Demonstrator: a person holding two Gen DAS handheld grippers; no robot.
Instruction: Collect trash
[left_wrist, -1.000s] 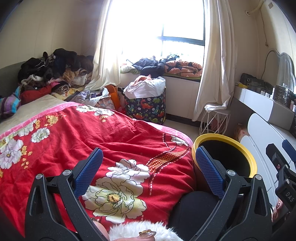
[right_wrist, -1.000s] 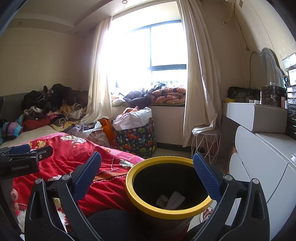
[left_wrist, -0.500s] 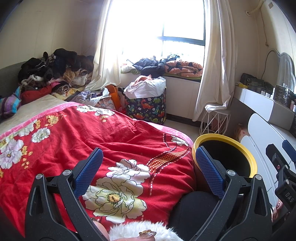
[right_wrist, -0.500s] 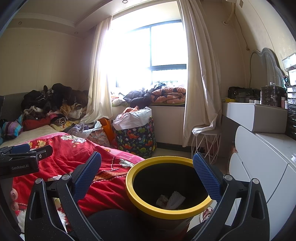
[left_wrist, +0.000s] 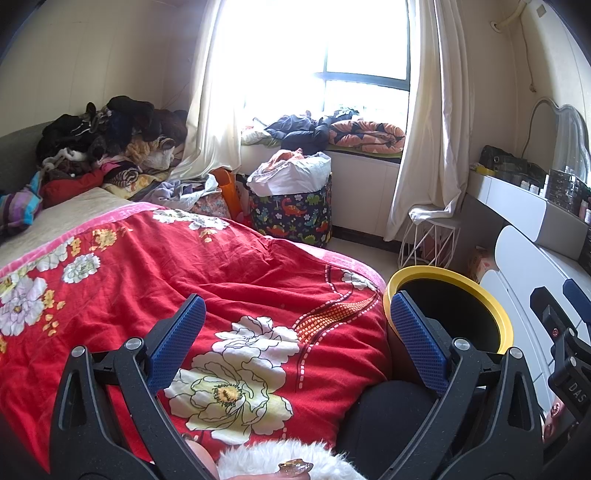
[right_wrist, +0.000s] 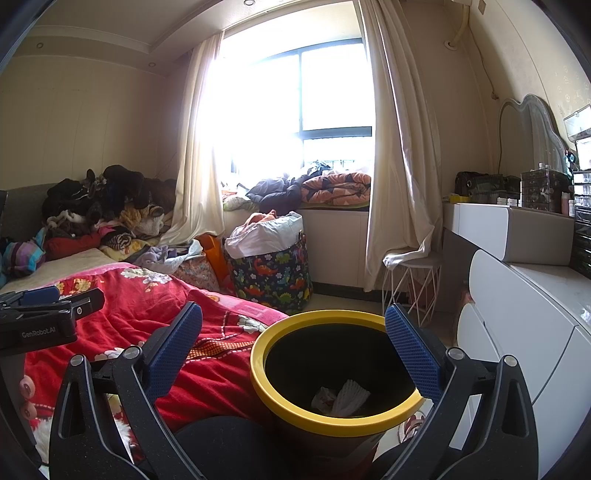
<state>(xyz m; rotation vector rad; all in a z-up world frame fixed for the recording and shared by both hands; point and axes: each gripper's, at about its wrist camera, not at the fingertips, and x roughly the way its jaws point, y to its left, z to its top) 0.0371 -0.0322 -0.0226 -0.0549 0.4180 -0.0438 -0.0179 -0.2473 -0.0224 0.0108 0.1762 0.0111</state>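
left hand-held gripper (left_wrist: 293, 328): released, empty, over red floral quilt (left_wrist: 155, 280) beside bin | right hand-held gripper (right_wrist: 293, 338): released, empty, above yellow-rimmed bin (right_wrist: 280, 406) | crumpled tissues (right_wrist: 341, 398) lie inside bin | advice: scan quilt near bin, approach low

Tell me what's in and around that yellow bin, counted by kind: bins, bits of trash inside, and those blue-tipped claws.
Yellow-rimmed bin: 1
Crumpled white trash pieces in the bin: 2, as far as I can tell
Claws, both open and empty: 2, the left gripper and the right gripper
Total: 5
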